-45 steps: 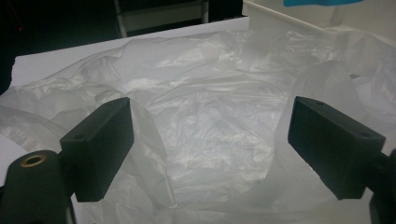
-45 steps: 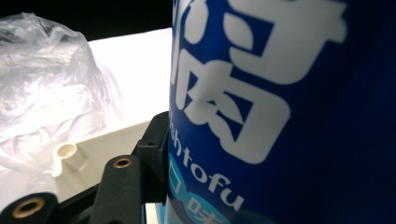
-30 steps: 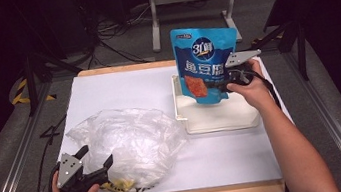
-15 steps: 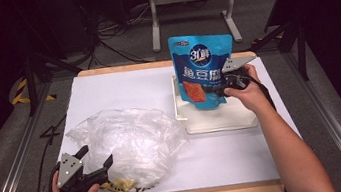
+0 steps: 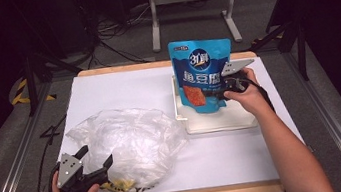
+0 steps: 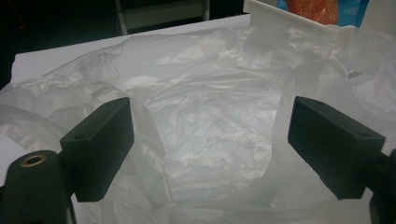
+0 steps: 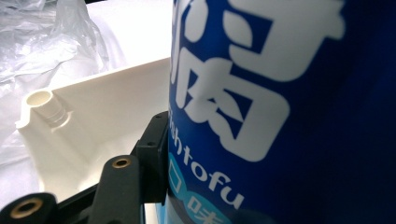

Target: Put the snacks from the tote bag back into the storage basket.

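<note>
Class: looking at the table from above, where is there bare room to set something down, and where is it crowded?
Bare: the table's far-left stretch beyond the plastic bag, and the near strip below the white tray. Crowded: the tray itself, where the blue pouch stands.

The blue pouch (image 5: 203, 79) at upper centre of the high view looks like glossy printed plastic film, smooth and lightly reflective. Under it, the white tray (image 5: 217, 119) is matt moulded plastic. At lower left, the clear bag (image 5: 129, 142) is thin, crinkled, shiny plastic. The table (image 5: 121, 85) carries a smooth matt white sheet, with a pale wood edge showing. The left gripper (image 5: 90, 165) has matt black pads (image 6: 100, 140), faintly grainy.
</note>
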The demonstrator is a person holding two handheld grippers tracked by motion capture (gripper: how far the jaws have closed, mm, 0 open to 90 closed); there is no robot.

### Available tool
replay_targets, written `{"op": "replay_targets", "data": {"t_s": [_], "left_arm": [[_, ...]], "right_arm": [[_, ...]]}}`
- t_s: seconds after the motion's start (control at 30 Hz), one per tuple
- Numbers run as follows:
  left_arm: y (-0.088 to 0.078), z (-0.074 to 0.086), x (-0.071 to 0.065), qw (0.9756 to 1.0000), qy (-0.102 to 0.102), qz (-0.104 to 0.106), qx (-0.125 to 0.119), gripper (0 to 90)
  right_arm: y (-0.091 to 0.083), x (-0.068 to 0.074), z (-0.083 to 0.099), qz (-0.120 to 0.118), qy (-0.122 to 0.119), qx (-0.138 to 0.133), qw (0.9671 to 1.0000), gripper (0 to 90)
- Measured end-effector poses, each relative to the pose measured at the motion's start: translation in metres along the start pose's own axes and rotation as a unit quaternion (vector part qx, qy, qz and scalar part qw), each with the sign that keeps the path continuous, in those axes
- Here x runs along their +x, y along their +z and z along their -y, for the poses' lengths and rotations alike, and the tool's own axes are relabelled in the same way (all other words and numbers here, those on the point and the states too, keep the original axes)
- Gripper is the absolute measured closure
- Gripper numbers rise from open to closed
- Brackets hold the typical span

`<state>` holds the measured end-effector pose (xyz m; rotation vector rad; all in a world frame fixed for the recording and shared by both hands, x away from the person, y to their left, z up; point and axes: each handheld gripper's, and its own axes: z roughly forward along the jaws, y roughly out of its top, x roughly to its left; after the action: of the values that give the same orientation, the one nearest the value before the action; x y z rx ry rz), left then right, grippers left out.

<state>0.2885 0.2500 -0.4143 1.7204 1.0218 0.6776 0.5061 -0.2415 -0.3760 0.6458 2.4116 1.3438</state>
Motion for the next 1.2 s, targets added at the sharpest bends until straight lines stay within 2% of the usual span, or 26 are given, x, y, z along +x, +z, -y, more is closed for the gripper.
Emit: {"op": "replay_targets", "data": {"t_s": [0.3,0.57,0.8,1.07,1.2], "left_arm": [[0.000,0.000,-0.001,1.0000,0.001,0.000,0.000,15.2],[0.000,0.000,-0.001,1.0000,0.001,0.000,0.000,15.2],[0.000,0.000,-0.001,1.0000,0.001,0.000,0.001,15.2],[0.000,0.000,-0.001,1.0000,0.001,0.000,0.003,15.2],[0.000,0.000,-0.001,1.0000,0.002,-0.001,0.002,15.2]], "right_arm": [[-0.002,-0.005,0.004,-0.009,-0.008,0.004,0.9999,46.9],[-0.003,-0.007,0.007,-0.007,-0.015,0.013,0.9998,43.7],[-0.008,-0.013,0.010,0.003,-0.027,0.027,0.9993,35.9],[-0.014,-0.018,0.010,0.022,-0.020,0.034,0.9990,29.0],[-0.014,-0.017,0.011,0.023,-0.015,0.034,0.9990,25.5]]}}
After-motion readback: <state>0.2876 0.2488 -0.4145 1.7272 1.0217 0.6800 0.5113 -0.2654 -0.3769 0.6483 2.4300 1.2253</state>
